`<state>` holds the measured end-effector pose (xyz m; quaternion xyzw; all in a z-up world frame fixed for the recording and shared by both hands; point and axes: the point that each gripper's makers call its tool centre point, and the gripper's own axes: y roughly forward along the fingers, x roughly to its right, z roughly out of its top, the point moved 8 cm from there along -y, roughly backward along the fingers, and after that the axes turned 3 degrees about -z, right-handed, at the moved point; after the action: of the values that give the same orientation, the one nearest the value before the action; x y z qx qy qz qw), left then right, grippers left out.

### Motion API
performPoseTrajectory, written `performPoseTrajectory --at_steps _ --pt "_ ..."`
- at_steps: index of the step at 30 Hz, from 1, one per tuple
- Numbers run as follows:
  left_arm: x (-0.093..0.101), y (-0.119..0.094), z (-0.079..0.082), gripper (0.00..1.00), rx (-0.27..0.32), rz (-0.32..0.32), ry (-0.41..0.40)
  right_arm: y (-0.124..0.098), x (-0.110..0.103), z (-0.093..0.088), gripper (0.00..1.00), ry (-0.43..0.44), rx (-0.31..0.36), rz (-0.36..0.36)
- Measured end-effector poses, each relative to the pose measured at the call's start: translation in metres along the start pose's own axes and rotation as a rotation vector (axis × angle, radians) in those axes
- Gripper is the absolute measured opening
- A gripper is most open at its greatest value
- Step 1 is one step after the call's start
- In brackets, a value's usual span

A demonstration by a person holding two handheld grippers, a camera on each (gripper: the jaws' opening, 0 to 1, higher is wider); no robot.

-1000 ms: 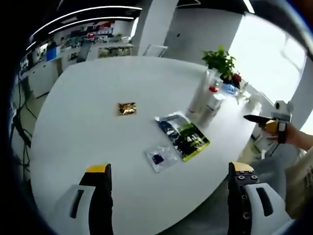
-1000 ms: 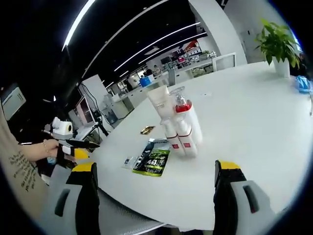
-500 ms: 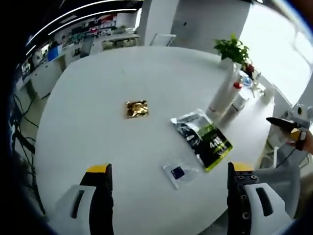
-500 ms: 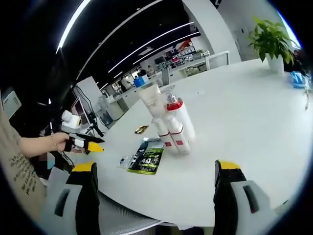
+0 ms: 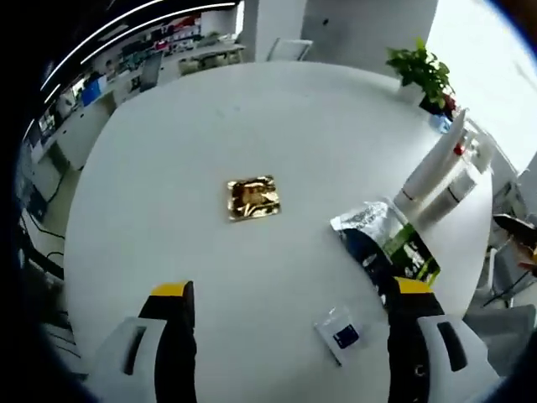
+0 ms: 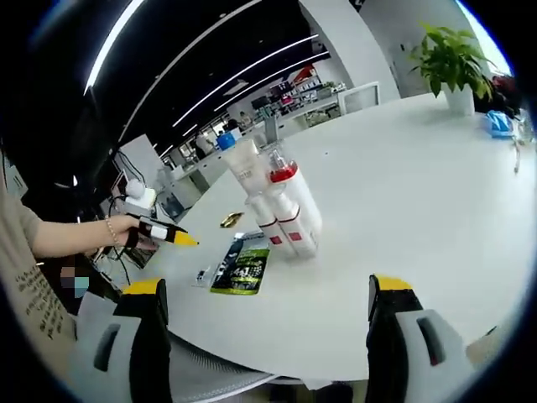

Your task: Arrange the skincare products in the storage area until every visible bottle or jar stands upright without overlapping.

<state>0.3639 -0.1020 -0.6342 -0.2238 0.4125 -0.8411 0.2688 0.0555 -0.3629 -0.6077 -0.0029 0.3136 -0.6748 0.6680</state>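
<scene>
A cluster of white skincare bottles (image 6: 278, 206) stands upright near the middle of the round white table (image 6: 403, 193): a tall tube with a blue cap (image 6: 237, 162), a pump bottle with a red collar (image 6: 286, 183) and two small red-labelled bottles (image 6: 283, 234). In the left gripper view the cluster (image 5: 440, 172) is at the right. My left gripper (image 5: 291, 290) hovers open over the table's near side, nothing between its jaws. My right gripper (image 6: 267, 287) is open and empty, short of the bottles. The left gripper (image 6: 165, 234) appears hand-held at the table's left edge.
A gold sachet (image 5: 253, 198), a black-and-green pouch (image 5: 388, 243) and a small clear sachet with a blue square (image 5: 340, 333) lie flat on the table. A potted plant (image 6: 453, 59) stands at the far side. Office desks lie beyond.
My left gripper has moved forward over the table, so the gold sachet and pouch look closer. The right gripper view has shifted only slightly. Both grippers stay open.
</scene>
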Motion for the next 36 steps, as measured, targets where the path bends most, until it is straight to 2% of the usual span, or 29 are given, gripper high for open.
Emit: performPoseTrajectory --at_steps 11,18,27,36 --pt "-0.017 0.032 0.020 0.87 -0.063 0.049 -0.013 0.000 0.002 -0.012 1.00 0.030 -0.024 -0.027" --pt "-0.029 0.052 0.041 0.78 -0.042 0.085 -0.069 0.001 0.007 -0.011 1.00 0.037 -0.028 -0.040" --pt "-0.029 0.074 0.062 0.72 -0.068 0.120 -0.033 0.002 0.010 -0.013 1.00 0.049 -0.037 -0.058" --pt "-0.032 0.087 0.068 0.62 -0.107 0.140 -0.016 -0.001 0.012 -0.012 1.00 0.047 -0.042 -0.069"
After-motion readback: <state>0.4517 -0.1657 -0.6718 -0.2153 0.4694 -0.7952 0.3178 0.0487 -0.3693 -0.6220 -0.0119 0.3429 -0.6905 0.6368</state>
